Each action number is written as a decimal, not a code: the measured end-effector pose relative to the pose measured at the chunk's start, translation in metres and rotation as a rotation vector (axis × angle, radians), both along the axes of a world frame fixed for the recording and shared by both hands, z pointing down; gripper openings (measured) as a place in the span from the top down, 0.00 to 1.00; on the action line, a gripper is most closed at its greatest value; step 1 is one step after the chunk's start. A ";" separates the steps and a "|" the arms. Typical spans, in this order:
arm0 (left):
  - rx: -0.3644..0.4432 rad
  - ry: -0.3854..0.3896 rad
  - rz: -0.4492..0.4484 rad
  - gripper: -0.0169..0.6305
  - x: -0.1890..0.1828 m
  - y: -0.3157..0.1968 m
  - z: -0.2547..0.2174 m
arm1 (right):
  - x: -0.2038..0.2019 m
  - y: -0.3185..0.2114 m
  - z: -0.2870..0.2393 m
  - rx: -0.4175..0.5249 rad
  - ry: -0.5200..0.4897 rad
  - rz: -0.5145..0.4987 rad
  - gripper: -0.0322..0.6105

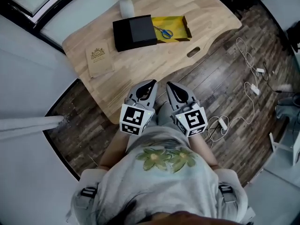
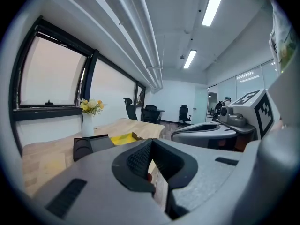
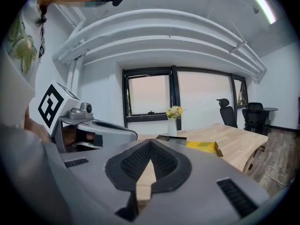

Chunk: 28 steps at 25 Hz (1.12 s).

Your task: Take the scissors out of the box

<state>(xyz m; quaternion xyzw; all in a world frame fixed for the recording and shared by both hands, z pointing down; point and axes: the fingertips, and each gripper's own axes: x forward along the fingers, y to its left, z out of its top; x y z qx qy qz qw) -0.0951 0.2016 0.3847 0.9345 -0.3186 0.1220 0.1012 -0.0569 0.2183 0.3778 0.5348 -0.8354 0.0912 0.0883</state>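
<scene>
Blue-handled scissors (image 1: 163, 32) lie in the yellow-lined open box (image 1: 183, 27) at the far side of the wooden table (image 1: 154, 60). The box's black lid (image 1: 133, 32) rests against its left end. My left gripper (image 1: 153, 82) and right gripper (image 1: 169, 85) hang side by side close to my body, short of the table's near edge, both shut on nothing. In the left gripper view the left gripper (image 2: 151, 142) points toward the yellow box (image 2: 123, 138). The right gripper (image 3: 150, 142) sees the box (image 3: 204, 146) further right. The scissors are hidden in both gripper views.
A white vase of flowers (image 1: 126, 3) stands behind the lid. A tan booklet (image 1: 99, 57) lies on the table's left part. Cables and power adapters (image 1: 253, 88) trail over the wood floor at the right. Office chairs (image 2: 152, 112) stand further back.
</scene>
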 end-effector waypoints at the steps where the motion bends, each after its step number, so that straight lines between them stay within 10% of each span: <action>1: -0.008 0.007 0.000 0.96 0.001 -0.002 0.002 | 0.001 -0.001 0.003 -0.009 0.005 0.003 0.94; 28: -0.052 -0.023 -0.084 0.96 0.057 -0.134 0.016 | 0.059 -0.132 0.019 -0.060 0.015 -0.094 0.94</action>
